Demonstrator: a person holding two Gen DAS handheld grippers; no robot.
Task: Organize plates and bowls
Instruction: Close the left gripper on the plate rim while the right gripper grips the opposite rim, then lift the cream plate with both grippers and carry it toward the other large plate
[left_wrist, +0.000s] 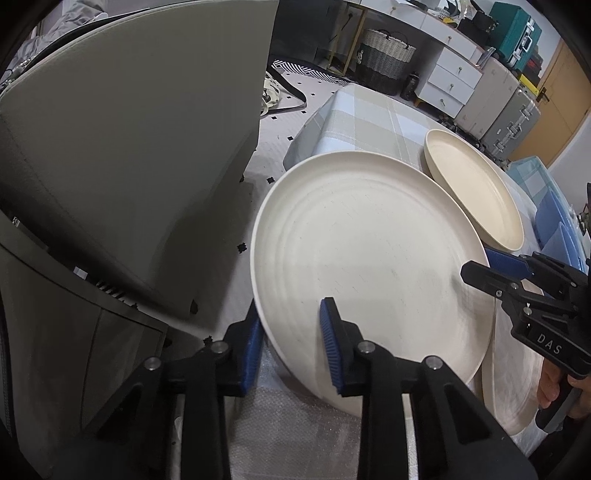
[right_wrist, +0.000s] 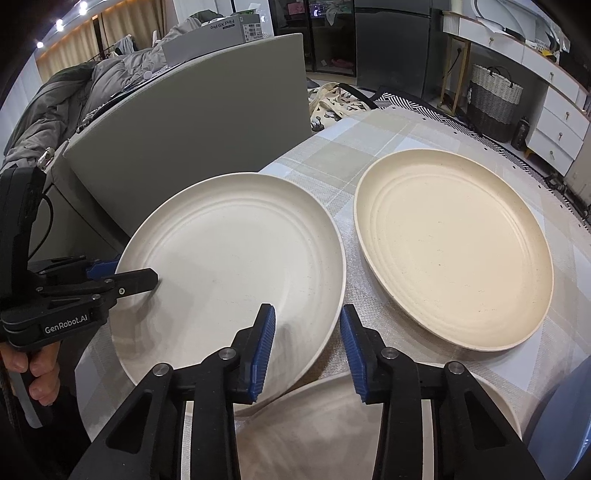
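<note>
Gripping the white plate (left_wrist: 369, 266) by opposite rims, our left gripper (left_wrist: 291, 347) and right gripper (right_wrist: 308, 350) fingers straddle its edges; it overlaps another plate (right_wrist: 332, 424), beside the cream plate (right_wrist: 454, 251) on the surface (right_wrist: 369, 136)

Even indoor light, soft shadows, sharp focus, heavy fisheye bending with dark corners.

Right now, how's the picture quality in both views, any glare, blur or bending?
Left wrist view: strong fisheye bending, dark corners, white plate sharp, soft shadow under the right gripper. Right wrist view: same bending, ceiling lights flare top left, cream plate evenly lit, no motion blur.
</note>
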